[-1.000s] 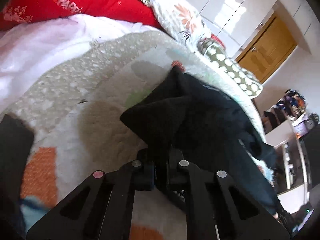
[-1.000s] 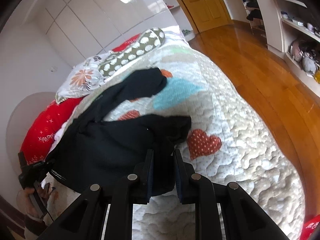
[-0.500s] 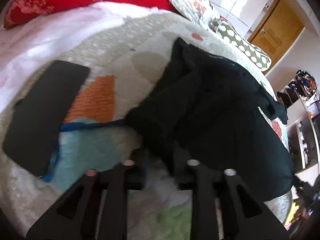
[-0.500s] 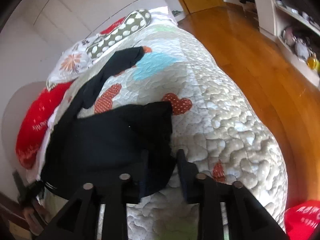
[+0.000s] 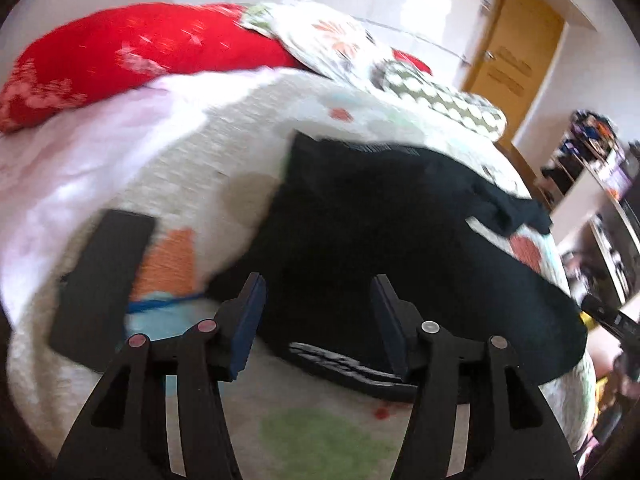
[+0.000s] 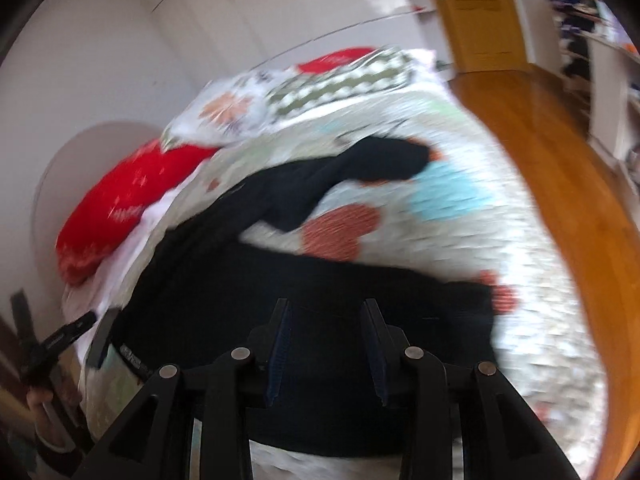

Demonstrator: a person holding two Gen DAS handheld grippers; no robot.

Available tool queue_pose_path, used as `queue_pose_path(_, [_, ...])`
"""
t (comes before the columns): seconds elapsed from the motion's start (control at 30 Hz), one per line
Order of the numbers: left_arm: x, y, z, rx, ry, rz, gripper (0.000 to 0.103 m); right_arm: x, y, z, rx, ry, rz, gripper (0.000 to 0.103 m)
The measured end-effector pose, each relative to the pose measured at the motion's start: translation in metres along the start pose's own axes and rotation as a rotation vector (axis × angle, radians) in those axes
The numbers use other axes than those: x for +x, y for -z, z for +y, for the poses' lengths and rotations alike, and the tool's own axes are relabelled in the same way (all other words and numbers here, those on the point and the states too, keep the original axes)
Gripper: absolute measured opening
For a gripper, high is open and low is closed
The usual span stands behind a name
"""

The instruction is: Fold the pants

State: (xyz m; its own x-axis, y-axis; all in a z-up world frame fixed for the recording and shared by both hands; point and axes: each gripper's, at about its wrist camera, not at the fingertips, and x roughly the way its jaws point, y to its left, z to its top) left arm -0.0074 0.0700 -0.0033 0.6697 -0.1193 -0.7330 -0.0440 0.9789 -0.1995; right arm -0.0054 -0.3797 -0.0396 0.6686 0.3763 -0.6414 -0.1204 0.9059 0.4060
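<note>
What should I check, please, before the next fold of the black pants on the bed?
1. Left gripper released: ok; jaws just opened, apart above the cloth, nothing pinched.
2. Right gripper released: ok; jaws apart, its pads not pressing the fabric beneath.
3. Black pants lying flat: not ok; one leg strays up toward the pillows and looks bunched.
4. Waistband reachable: ok; it lies at the near edge, by the left gripper.
5. Dark flat object clear of the pants: ok; it lies apart on the quilt.
6. Fold edges aligned: cannot tell; both views are blurred.
</note>
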Motion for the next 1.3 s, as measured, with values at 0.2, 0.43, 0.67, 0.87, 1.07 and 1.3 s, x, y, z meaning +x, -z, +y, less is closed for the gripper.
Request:
queue_pose_path(0.2, [0.056, 0.018, -0.017, 0.033, -0.008, 0.123, 0.054, 0.056, 0.011, 0.029, -0.109, -0.014, 0.131, 0.034])
queue_pose_path(0.43, [0.060, 0.011, -0.020, 0.061, -0.035, 0.115, 0.059, 0.078, 0.013, 0.025, -0.111, -0.025, 0.199, 0.035])
queue_pose_path(0.67, [0.054, -0.017, -0.014, 0.058, -0.043, 0.071, 0.059, 0.077, -0.021, 0.040, -0.145, -0.030, 0.153, 0.041])
queue_pose_path(0.87, [0.068, -0.073, 0.007, 0.023, -0.009, 0.063, 0.078, 0.099, -0.076, 0.073, -0.280, 0.003, 0.110, 0.049])
queue_pose_path(1.07, [0.127, -0.135, 0.026, 0.022, 0.048, 0.144, 0.079, 0.161, -0.144, 0.091, -0.397, 0.037, 0.119, 0.055])
queue_pose_path(1.3, [0.189, -0.175, 0.033, 0.047, 0.214, 0.236, 0.079, 0.254, -0.190, 0.100, -0.505, 0.000, 0.220, 0.056])
